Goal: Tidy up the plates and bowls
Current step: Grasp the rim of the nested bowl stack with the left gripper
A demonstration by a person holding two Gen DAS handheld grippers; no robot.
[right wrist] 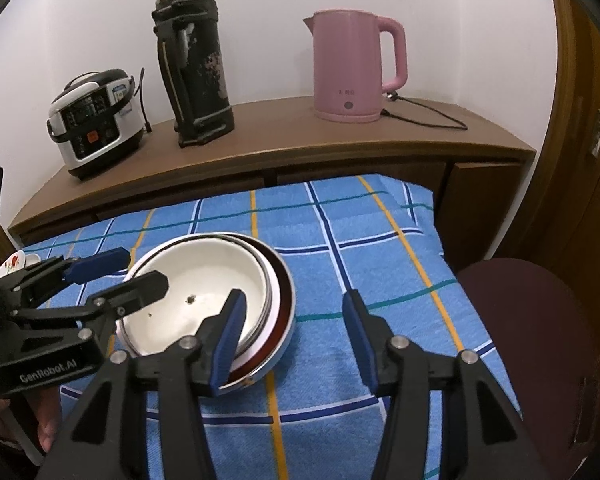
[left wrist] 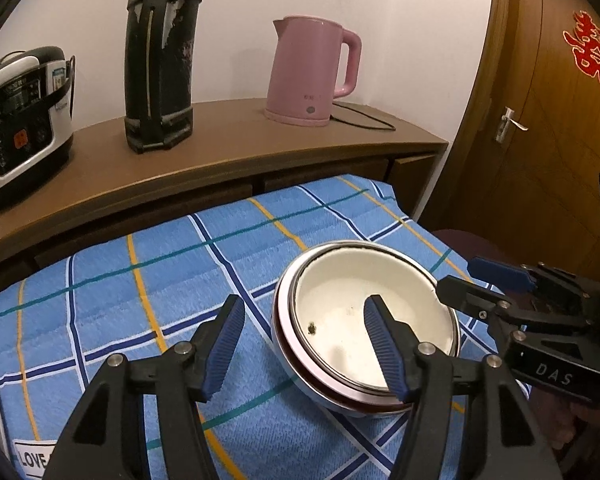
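Left gripper (left wrist: 304, 344) and right gripper (right wrist: 294, 336) both have their jaws spread wide, holding nothing, flanking the nested bowls (right wrist: 204, 304) on the blue plaid cloth (right wrist: 360, 264). Only the right wrist view catches a flowered dish (right wrist: 14, 262) at 9 o'clock and the "GenRobot.AI" label; the left shows "DAS" and "LOVE". At 12 o'clock, the shelf (left wrist: 240, 144) holds a rice cooker (left wrist: 20, 128), black thermos (left wrist: 160, 60) and pink kettle (left wrist: 312, 72).

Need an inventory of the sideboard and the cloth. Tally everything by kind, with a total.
Bowls, nested on the cloth: 2, cream bowl inside red-rimmed bowl
Rice cooker: 1
Black flask: 1
Pink kettle: 1
Total: 5
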